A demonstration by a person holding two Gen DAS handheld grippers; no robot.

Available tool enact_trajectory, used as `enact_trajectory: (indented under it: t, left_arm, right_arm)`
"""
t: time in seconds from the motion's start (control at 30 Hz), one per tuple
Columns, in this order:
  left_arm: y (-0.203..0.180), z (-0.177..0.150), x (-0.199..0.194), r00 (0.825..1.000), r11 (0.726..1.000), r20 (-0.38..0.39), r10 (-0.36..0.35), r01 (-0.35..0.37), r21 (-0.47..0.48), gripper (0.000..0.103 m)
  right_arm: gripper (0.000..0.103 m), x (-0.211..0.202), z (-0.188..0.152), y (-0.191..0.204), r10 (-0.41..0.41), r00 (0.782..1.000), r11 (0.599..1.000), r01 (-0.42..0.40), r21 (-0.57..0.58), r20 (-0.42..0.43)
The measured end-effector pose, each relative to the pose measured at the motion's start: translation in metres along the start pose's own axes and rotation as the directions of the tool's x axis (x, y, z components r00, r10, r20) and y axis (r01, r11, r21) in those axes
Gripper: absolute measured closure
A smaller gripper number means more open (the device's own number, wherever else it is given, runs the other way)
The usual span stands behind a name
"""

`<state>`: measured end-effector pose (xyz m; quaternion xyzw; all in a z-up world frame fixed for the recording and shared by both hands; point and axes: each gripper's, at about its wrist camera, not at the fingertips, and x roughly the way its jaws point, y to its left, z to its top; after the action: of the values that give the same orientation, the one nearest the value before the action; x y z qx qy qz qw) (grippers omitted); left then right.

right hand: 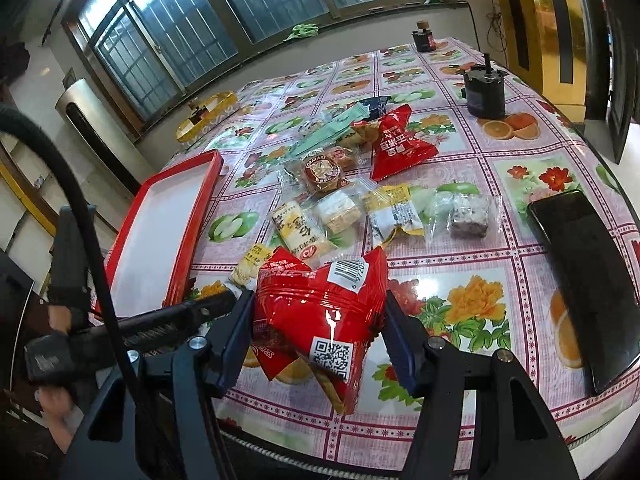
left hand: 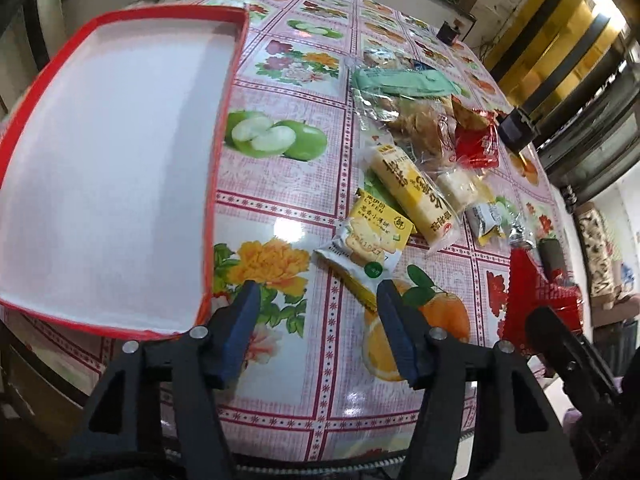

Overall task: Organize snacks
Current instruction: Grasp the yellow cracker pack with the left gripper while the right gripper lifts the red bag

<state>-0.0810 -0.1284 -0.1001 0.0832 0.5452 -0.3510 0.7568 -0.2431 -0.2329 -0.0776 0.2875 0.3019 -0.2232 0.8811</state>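
**Red packet gripped, tray waiting**

The right gripper (right hand: 318, 320) has its two fingers pressed against the sides of a red snack packet (right hand: 320, 308), holding it above the flowered tablecloth (right hand: 472, 208). The left gripper (left hand: 318, 308) has its fingers apart with nothing between them, hovering over the cloth just beside the near corner of the red-rimmed tray (left hand: 230, 128) (its white floor is bare). Its right fingertip sits close to a yellow cracker packet (left hand: 368, 236). Further back lies the loose heap of snacks: a long yellow biscuit pack (left hand: 412, 196), a second red packet (right hand: 400, 144), a green sachet (left hand: 400, 80) and several clear-wrapped cakes (right hand: 340, 210). A black phone (right hand: 588, 280) lies near the table's right edge.
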Motion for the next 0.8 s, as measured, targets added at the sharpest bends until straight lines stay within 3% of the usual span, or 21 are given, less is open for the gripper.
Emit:
enact_trajectory:
  t: [0.2,0.27,0.33,0.37,0.4,0.5,0.53,0.63,0.77,0.8]
  left_arm:
    - [-0.025,0.007,-0.003,1.000,0.996,0.008,0.013,-0.014,0.083,0.030]
    - [-0.040,0.015,-0.003,0.995,0.984,0.068,0.066,-0.077,0.162,0.022]
    - [-0.047,0.023,0.007,0.992,0.971,0.080,0.098,-0.113,0.210,0.022]
    - [-0.048,0.026,0.013,0.992,0.969,0.068,0.102,-0.115,0.219,0.027]
    - [-0.050,0.029,0.019,0.993,0.967,0.045,0.106,-0.113,0.226,0.039]
    - [-0.048,0.032,0.031,0.996,0.972,-0.021,0.082,-0.075,0.222,0.046]
    - [-0.048,0.031,0.031,0.996,0.970,-0.008,0.093,-0.088,0.226,0.046]
    - [-0.050,0.026,0.031,0.992,0.962,0.020,0.121,-0.122,0.243,0.061]
    - [-0.046,0.023,0.026,0.993,0.966,0.051,0.110,-0.119,0.230,0.063]
    - [-0.042,0.023,0.018,0.995,0.975,0.057,0.080,-0.090,0.205,0.063]
  right_arm:
    - [0.042,0.005,0.004,-0.008,0.011,1.000,1.000,-0.011,0.013,-0.011]
    - [0.042,0.007,0.006,-0.011,0.012,1.000,1.000,-0.012,0.015,-0.015]
    - [0.042,0.008,0.006,-0.013,0.004,1.000,1.000,-0.004,0.022,-0.017]
    - [0.042,0.009,0.006,-0.015,0.005,1.000,1.000,-0.004,0.029,-0.020]
    - [0.042,0.010,0.006,-0.016,0.007,1.000,0.999,-0.006,0.037,-0.024]
    - [0.042,0.011,0.005,-0.016,0.006,0.999,0.999,-0.004,0.036,-0.033]
    - [0.042,0.012,0.005,-0.016,0.004,0.999,0.999,-0.003,0.034,-0.036]
    - [0.042,0.016,0.008,-0.016,-0.001,0.999,1.000,0.003,0.026,-0.049]
    - [0.042,0.019,0.009,-0.012,0.000,0.998,1.000,0.001,0.022,-0.056]
    - [0.042,0.019,0.010,-0.011,0.004,0.999,1.000,-0.003,0.019,-0.054]
